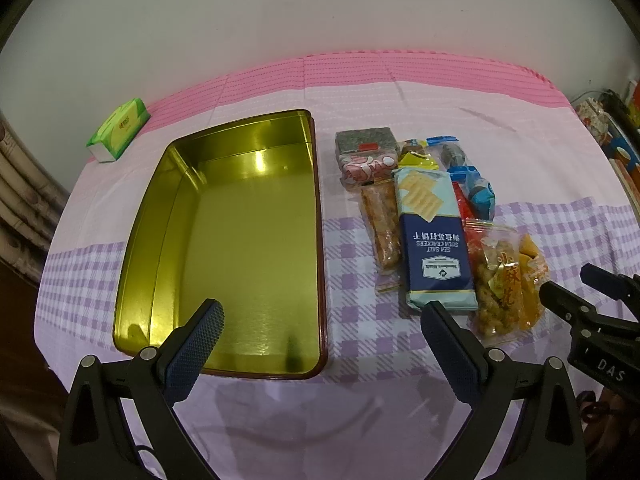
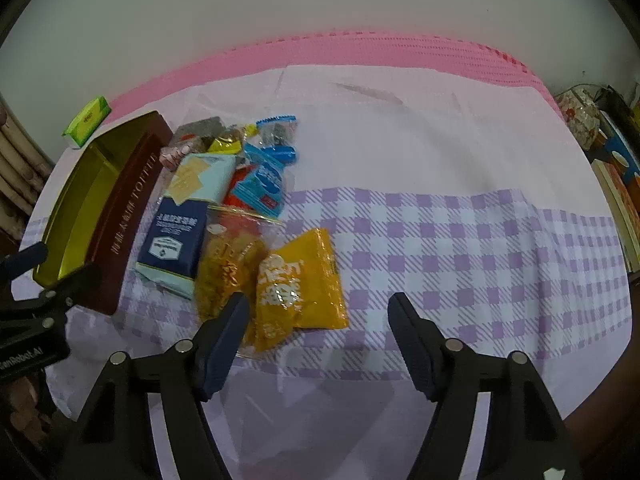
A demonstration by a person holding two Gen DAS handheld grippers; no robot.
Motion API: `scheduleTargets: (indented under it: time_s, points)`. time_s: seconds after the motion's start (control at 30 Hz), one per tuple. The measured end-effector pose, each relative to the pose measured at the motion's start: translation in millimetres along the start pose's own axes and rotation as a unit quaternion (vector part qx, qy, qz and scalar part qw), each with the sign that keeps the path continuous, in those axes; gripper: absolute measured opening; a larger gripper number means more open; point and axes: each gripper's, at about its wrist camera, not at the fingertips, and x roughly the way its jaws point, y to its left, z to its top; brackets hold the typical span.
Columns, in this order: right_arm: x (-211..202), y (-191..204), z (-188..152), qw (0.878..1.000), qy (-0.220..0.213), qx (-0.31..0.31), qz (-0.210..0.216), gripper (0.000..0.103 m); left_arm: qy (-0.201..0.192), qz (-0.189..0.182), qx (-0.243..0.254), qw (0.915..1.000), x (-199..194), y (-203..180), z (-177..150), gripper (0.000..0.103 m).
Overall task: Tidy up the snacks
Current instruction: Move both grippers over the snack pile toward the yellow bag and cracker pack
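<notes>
The left gripper is held with jaws spread, nothing between them; the tin lies ahead of the left jaw. The right gripper is likewise spread. The snacks are piled ahead of its left jaw, the yellow packet nearest.

- Wall: plain, off-white, behind the table.
- Tablecloth: pink band at far edge, pale middle, lilac checked band nearer.
- Books: stacked at the right edge.
- Green tissue pack: far left corner.
</notes>
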Motion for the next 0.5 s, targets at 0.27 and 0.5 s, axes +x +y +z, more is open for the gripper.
scheduleTargets:
  time_s: [0.27,0.5]
  points:
    - [3.4,-3.3,-3.3,1.0,0.009,-0.012,0.0,0.058,0.003,0.003,0.003,1.0,5.1,3.4,1.0,0.099]
    - [4.8,-18.6,-3.8,1.0,0.013,0.002,-0.001,0.057,0.006,0.002,0.006,1.0,6.9,1.6,2.4,0.099]
